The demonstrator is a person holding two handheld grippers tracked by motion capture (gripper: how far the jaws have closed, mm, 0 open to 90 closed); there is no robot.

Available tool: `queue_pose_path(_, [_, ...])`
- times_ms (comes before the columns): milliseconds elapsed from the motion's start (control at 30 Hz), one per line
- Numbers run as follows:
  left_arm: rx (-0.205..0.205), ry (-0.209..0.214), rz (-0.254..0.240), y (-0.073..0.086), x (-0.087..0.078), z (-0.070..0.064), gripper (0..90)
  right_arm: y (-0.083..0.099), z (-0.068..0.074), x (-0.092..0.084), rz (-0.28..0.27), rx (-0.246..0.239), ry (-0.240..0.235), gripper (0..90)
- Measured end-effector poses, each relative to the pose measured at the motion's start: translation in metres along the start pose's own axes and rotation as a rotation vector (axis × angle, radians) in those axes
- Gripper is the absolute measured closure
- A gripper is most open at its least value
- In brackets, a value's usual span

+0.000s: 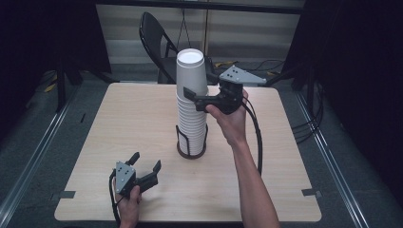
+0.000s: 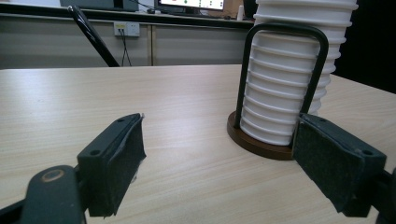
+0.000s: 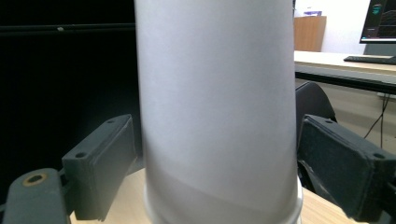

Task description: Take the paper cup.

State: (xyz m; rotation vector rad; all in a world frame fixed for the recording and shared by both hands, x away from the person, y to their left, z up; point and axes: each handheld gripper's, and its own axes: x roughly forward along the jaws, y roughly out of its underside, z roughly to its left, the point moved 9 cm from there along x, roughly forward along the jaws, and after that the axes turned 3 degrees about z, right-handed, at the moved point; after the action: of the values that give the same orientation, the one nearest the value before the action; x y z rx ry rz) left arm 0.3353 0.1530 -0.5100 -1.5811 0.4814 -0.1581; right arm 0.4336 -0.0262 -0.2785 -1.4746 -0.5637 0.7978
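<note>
Right claw (image 1: pixel 202 99) open, jaws astride the top cup (image 3: pixel 217 112) of the stack (image 1: pixel 191 124), not yet touching; thin, light, crushable, so pinch gently mid-wall; left claw (image 1: pixel 145 165) open, idle.

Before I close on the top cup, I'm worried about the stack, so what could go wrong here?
The cup stack rises well above its holder, so a sideways pull could tip it. The right gripper straddles the top cup with jaws open and gaps either side; closing off-centre may shove it. The nested cups sit tight, so several may lift together. The left gripper rests open, apart from the holder, not steadying it.
</note>
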Motion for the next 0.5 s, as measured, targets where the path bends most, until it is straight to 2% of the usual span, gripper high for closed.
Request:
queue_pose_path(200, [0.002, 0.001, -0.003, 0.0, 0.0, 0.0, 16.7, 0.002, -0.002, 0.01, 0.018, -0.013, 0.008, 9.7])
queue_pose_path(300, [-0.001, 0.002, -0.004, 0.0, -0.001, 0.0, 16.8, 0.005, -0.002, 0.014, 0.02, 0.004, 0.002, 8.8])
queue_pose_path(500, [-0.002, 0.001, -0.005, 0.0, -0.001, 0.0, 16.7, 0.005, -0.003, 0.018, 0.02, -0.023, 0.004, 8.8])
